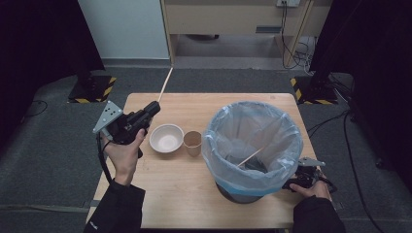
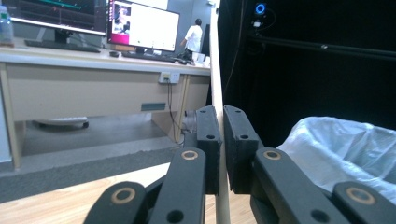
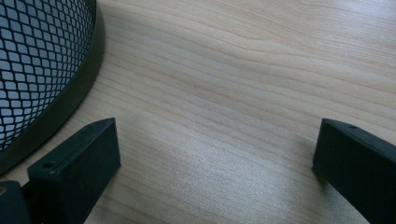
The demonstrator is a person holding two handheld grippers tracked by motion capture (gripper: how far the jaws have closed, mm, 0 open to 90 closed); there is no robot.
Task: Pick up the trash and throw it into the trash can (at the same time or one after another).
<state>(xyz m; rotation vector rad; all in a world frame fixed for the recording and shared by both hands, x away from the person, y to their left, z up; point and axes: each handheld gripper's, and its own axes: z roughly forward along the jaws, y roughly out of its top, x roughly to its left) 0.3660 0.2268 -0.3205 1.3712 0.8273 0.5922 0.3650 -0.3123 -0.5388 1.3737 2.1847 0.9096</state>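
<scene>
left hand [image 1: 122,154]: comes in from the near left edge in a dark sleeve, forearm angled up and away over the left part of the worktop [image 1: 184,204], wrist cocked so the tool points far and a bit right

left gripper [image 1: 154,108]: lifted off the wood, grey three-cornered plate on its near-left end, jaws pinched tight on a thin wooden stick [image 1: 165,83]; in the left gripper view the stick [image 2: 216,84] runs straight up between the two pads

stick direction: long and skinny, long axis running from the jaws toward the far side and slightly right, its free end out past the far edge of the worktop, above the grey floor

right hand [image 1: 311,190]: low at the near right corner, resting just beside the bin

right gripper [image 1: 291,184]: sits down by the base of the bin, jaws spread wide with nothing between them, just bare wood in the gap in the right gripper view

bin [image 1: 252,145]: black mesh, clear bag liner, right half of the worktop, another stick lying slanted inside

bowl [image 1: 166,138]: white, just right of the left hand

cup [image 1: 193,142]: brown paper, upright, between bowl and bin
</scene>
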